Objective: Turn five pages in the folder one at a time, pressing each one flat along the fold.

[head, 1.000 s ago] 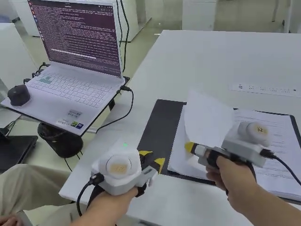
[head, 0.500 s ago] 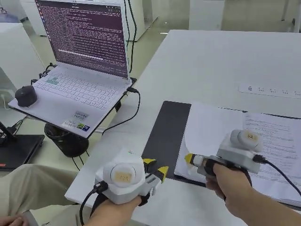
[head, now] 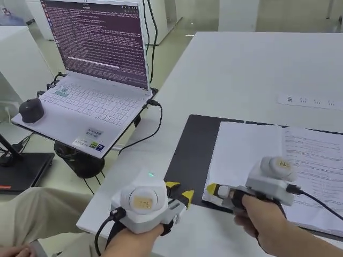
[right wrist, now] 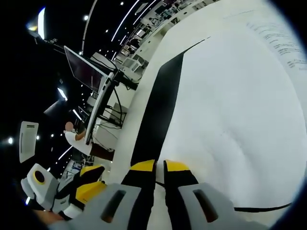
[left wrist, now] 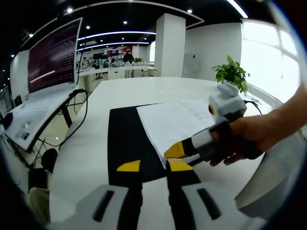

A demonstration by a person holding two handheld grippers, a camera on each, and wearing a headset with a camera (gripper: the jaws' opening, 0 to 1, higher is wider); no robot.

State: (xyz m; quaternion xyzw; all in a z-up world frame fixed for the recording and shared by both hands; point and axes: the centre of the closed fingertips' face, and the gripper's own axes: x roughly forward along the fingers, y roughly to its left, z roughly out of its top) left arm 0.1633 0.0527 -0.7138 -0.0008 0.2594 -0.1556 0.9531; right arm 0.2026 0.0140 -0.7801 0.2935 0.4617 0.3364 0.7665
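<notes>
A black folder [head: 191, 151] lies open on the white table. A blank white page [head: 247, 154] now lies nearly flat on its left half, beside printed pages [head: 316, 160] on the right. My right gripper [head: 213, 189] is at that page's near left corner, jaws shut on the page's edge [right wrist: 201, 158]; the left gripper view shows it [left wrist: 175, 150] there too. My left gripper [left wrist: 153, 166] hovers low over the folder's near left cover [left wrist: 125, 139], yellow tips slightly apart with nothing between them. In the head view it [head: 180, 193] sits just left of the right gripper.
An open laptop [head: 91, 69] stands on a stand to the left, off the table, with a mouse [head: 30, 110] and cables [head: 147, 126]. A white power strip [head: 311, 100] lies at the table's far right. The table edge [head: 134, 176] runs close to my left gripper.
The right gripper has brought the raised page down to the left until it lies almost flat on the folder. The left gripper has stayed roughly in place.
</notes>
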